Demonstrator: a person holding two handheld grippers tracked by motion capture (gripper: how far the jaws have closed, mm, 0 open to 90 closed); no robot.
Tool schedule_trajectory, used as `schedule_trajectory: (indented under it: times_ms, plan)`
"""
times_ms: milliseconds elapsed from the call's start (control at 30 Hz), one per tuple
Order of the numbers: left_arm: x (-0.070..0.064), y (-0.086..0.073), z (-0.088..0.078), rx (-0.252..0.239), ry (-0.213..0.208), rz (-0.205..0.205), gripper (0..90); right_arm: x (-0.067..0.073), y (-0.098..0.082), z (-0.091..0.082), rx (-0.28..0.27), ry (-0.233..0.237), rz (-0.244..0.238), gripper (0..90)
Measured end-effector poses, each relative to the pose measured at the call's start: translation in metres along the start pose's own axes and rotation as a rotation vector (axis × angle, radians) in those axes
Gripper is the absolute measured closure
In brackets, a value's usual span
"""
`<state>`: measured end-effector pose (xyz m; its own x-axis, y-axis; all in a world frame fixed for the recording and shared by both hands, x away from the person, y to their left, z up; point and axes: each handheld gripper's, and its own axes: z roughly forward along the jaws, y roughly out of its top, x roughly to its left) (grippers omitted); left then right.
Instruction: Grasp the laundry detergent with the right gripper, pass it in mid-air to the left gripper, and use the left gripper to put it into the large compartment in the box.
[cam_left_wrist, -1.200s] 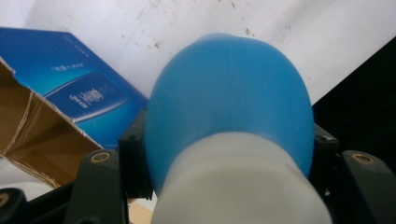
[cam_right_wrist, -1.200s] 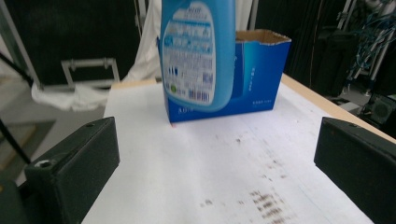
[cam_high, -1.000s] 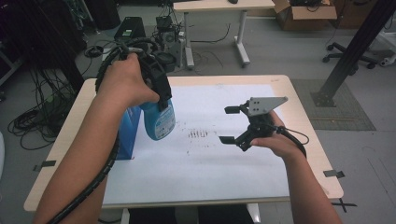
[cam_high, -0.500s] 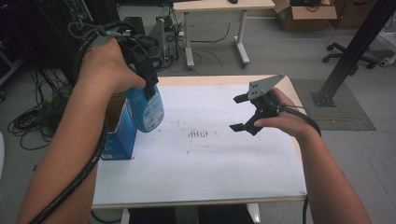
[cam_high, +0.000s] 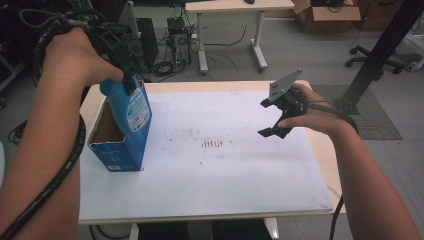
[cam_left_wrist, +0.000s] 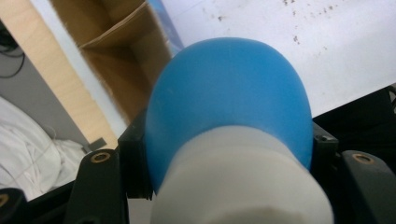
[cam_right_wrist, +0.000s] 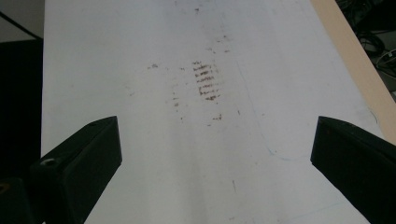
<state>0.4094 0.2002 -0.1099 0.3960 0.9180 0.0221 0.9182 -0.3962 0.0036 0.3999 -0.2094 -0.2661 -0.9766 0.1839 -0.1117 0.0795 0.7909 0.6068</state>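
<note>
Blue bottle (cam_high: 131, 102) hangs in the clenched left hand-held gripper (cam_high: 120, 52), jaws clamped at its white-capped top, bottom end hovering over the open blue box (cam_high: 120, 145) near the left edge of the surface (cam_high: 210, 200). The right hand-held gripper (cam_high: 276, 116) sits released and empty toward the right edge, jaws wide above the white sheet (cam_right_wrist: 140, 140). The risk: lowered off-centre, the bottle could catch the box's rim and tip the light carton over.

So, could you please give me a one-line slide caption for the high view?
Left gripper holds a blue bottle above an open blue box; right gripper hovers open over the white mat.
</note>
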Motion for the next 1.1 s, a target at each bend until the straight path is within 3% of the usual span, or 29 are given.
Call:
schedule_trajectory:
  times_ms: [167, 333, 633, 967, 1100]
  plan:
    - [0.015, -0.004, 0.0, 0.0, -0.008, -0.047, 37.8, 0.002, 0.002, -0.003, 0.065, 0.025, -0.018, 2.0]
    - [0.027, -0.007, 0.001, 0.003, -0.006, -0.091, 37.9, 0.004, 0.002, -0.007, 0.105, 0.073, -0.008, 2.2]
    - [0.048, -0.01, 0.004, 0.003, 0.005, -0.198, 37.8, 0.009, -0.001, -0.01, 0.175, 0.099, -0.007, 2.6]
    - [0.061, -0.009, 0.015, 0.005, 0.015, -0.335, 37.9, 0.013, 0.0, -0.01, 0.185, 0.109, -0.01, 2.6]
    - [0.066, -0.01, 0.023, 0.007, 0.023, -0.363, 37.9, 0.013, 0.002, -0.009, 0.186, 0.11, -0.014, 2.6]
